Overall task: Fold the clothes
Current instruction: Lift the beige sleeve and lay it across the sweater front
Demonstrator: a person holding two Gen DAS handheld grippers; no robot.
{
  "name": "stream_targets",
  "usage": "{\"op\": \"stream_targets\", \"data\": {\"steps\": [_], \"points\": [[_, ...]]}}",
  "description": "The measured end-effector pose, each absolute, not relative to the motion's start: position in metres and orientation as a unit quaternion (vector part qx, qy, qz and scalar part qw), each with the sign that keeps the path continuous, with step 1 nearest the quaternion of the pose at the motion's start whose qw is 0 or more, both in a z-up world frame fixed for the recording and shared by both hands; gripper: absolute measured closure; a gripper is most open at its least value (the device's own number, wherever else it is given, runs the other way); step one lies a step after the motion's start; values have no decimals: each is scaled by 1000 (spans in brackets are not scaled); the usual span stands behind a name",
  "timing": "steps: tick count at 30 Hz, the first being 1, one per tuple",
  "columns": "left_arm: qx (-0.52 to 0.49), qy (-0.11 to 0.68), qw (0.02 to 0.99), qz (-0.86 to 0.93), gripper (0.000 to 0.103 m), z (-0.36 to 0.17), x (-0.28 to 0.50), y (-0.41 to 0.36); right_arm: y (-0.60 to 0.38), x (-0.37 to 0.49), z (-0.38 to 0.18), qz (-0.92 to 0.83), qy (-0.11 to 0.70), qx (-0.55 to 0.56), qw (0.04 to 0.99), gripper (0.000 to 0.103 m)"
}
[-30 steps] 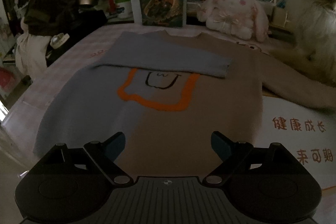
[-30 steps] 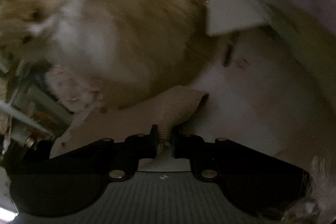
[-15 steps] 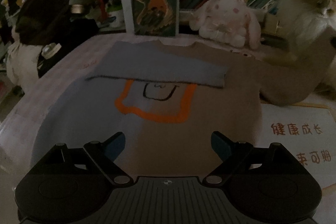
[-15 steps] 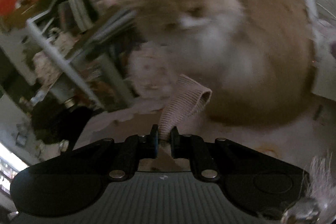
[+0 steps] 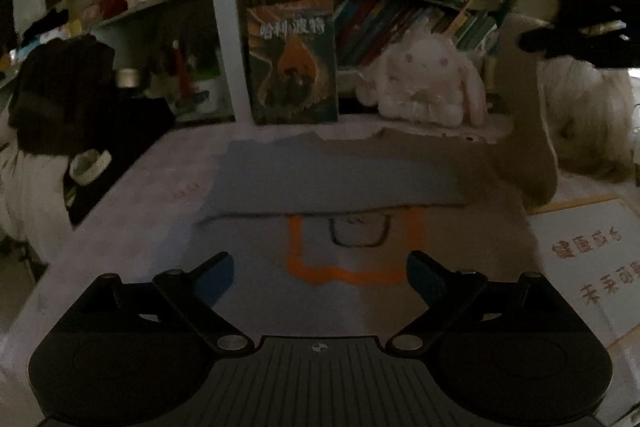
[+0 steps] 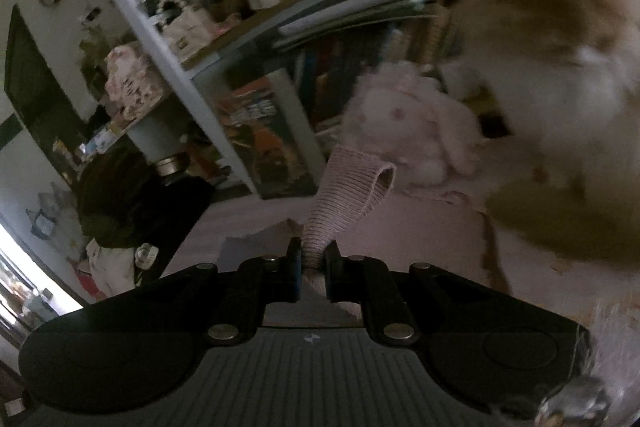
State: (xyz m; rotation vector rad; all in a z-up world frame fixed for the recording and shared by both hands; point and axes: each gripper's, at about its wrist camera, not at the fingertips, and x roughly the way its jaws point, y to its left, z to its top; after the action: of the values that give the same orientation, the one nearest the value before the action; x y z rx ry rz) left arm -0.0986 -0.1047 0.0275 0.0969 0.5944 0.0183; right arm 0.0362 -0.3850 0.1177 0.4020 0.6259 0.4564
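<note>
Since a second ago the right gripper (image 6: pixel 312 261) has lifted the ribbed beige sleeve cuff (image 6: pixel 352 187) off the bed, and the fluffy dog (image 6: pixel 552 67) now sits to its right rather than dead ahead. Jaws pinched narrow on the cuff, which stands up just beyond the fingertips. Left gripper (image 5: pixel 320 271) wide apart, empty, over the blue-and-tan sweater (image 5: pixel 344 211) hem. Bookshelf (image 5: pixel 224 27) bounds the far edge; bare bedsheet (image 5: pixel 132 227) to its left.

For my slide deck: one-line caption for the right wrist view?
Right gripper shut on sweater's ribbed cuff, lifted before fluffy dog and bookshelf.
</note>
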Motion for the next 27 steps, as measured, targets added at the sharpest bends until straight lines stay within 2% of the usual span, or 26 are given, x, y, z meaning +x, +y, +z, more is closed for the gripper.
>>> {"op": "stream_targets", "data": {"steps": [12,27], "points": [[58,272,960,-16,7,27,-102,-19,-253,68,135,227,276,161,920,93],[41,277,960,-1,7,21,-112,40,-157,104,78,193,350,73,914,93]]}}
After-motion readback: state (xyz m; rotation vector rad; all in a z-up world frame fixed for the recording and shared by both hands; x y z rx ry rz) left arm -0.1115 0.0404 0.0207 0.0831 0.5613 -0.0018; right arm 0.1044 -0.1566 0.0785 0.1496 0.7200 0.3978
